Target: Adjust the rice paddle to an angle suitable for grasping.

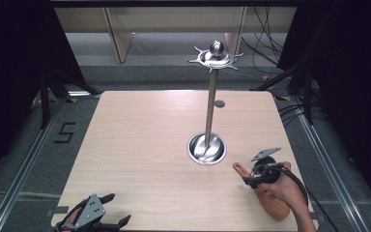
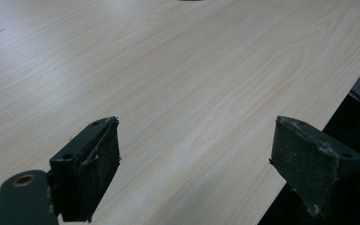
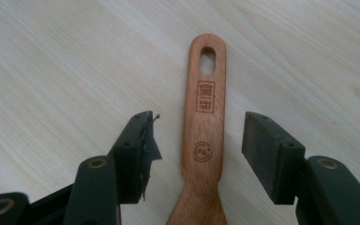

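My right gripper (image 3: 197,154) spread astride reddish-brown wooden spatula (image 3: 204,126), flat on pale wooden bench (image 3: 51,70); pads not touching. Centre handle, sink lower, pinch squarely. Left gripper (image 2: 194,164) spread, empty.

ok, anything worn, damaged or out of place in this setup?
Yes: on the right gripper, the pad on the picture-left jaw is frayed, its edge peeling loose. The left gripper pads look scuffed too. The wooden spatula lies flat between the right jaws, untouched; the metal stand is upright.
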Motion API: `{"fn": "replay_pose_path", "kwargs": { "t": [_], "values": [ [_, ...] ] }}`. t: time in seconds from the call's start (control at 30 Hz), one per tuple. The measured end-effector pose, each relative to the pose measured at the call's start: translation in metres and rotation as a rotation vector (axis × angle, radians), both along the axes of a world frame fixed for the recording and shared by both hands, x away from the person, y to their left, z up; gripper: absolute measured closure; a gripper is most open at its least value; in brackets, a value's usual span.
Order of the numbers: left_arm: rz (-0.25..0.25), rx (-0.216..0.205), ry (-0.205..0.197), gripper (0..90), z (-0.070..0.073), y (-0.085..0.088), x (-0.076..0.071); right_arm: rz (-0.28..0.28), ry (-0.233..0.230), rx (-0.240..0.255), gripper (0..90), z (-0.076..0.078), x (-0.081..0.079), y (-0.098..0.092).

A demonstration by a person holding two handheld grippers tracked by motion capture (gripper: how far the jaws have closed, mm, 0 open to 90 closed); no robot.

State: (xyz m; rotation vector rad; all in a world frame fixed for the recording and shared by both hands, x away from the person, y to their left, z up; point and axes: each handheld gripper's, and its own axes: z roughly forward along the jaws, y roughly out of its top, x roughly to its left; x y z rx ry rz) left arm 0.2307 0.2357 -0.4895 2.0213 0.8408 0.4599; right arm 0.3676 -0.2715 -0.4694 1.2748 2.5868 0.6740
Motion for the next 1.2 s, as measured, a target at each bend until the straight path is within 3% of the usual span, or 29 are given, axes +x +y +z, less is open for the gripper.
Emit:
{"fn": "replay_pose_path", "kwargs": {
  "t": [0.17,0.2,0.27,0.3,0.33,0.37,0.4,0.43,0.5,0.53,0.6,0.63,0.67,0.7,0.77,0.8,0.83,0.87,0.9,0.93,1.03,1.07,1.17,1.2],
  "values": [
    [-0.001,0.019,-0.005,15.1,0.001,0.001,0.000,-0.019,0.037,-0.006,47.7,0.000,0.003,0.004],
    [0.005,0.023,-0.016,15.1,-0.001,0.001,0.001,0.009,0.029,-0.033,49.4,-0.001,0.007,0.004],
    [-0.004,0.027,-0.003,15.1,0.001,0.001,0.000,0.002,0.035,-0.045,50.2,0.000,0.008,0.005],
    [0.002,-0.001,-0.001,15.1,0.000,0.000,0.000,0.005,0.052,-0.051,51.4,0.000,0.009,0.006],
    [0.000,0.010,-0.002,15.1,0.000,0.001,0.000,0.009,0.078,-0.064,56.1,0.000,0.010,0.008],
    [0.000,0.010,-0.002,15.1,0.000,0.001,0.000,0.009,0.078,-0.064,56.1,0.000,0.010,0.008],
    [-0.005,0.027,-0.003,15.1,0.001,0.002,0.000,0.021,0.070,-0.094,56.6,0.001,0.012,0.007],
    [-0.002,-0.007,-0.001,15.1,0.000,0.000,0.000,0.005,0.094,-0.074,57.0,0.001,0.014,0.009],
    [-0.003,-0.007,-0.001,15.1,0.000,0.000,0.000,-0.006,0.100,-0.091,57.3,0.002,0.015,0.010],
    [-0.008,0.026,-0.002,15.1,0.001,0.002,0.001,0.012,0.088,-0.102,57.3,0.002,0.018,0.010],
    [-0.007,0.024,-0.001,15.1,0.001,0.002,0.001,0.021,0.091,-0.101,57.4,0.002,0.020,0.010],
    [-0.005,-0.007,-0.002,15.1,0.000,0.000,0.000,0.020,0.090,-0.101,58.0,0.002,0.021,0.011],
    [-0.005,-0.007,-0.002,15.1,0.000,0.000,0.000,0.012,0.117,-0.084,58.4,0.001,0.020,0.013],
    [-0.005,-0.007,-0.002,15.1,0.000,0.000,0.000,0.027,0.100,-0.099,58.7,0.000,0.021,0.012],
    [-0.004,-0.008,0.000,15.1,0.000,0.000,0.000,0.000,0.115,-0.096,58.9,-0.001,0.020,0.015],
    [-0.004,-0.009,0.000,15.1,0.000,0.000,0.000,0.027,0.105,-0.109,59.2,-0.001,0.022,0.013],
    [-0.014,0.008,-0.008,15.1,0.001,0.001,0.000,0.017,0.126,-0.122,59.7,-0.002,0.022,0.015],
    [-0.024,0.013,-0.018,15.1,0.001,0.001,0.001,0.029,0.116,-0.138,60.0,-0.003,0.023,0.015],
    [-0.024,0.013,-0.018,15.1,0.001,0.001,0.001,0.029,0.116,-0.138,60.0,-0.003,0.023,0.015],
    [-0.004,-0.009,0.001,15.1,0.000,0.000,0.000,0.015,0.151,-0.122,60.5,-0.004,0.022,0.018],
    [-0.003,-0.003,0.001,15.1,0.000,0.000,0.000,0.046,0.138,-0.151,62.1,-0.005,0.025,0.017],
    [-0.003,-0.006,-0.001,15.1,0.000,0.000,0.000,0.017,0.161,-0.137,62.6,-0.005,0.024,0.018],
    [0.001,-0.014,-0.007,15.1,-0.001,-0.001,0.001,0.038,0.144,-0.157,63.8,-0.005,0.027,0.017],
    [-0.002,-0.003,0.001,15.1,0.000,0.000,0.000,0.025,0.168,-0.159,63.9,-0.006,0.027,0.018]
  ]
}}
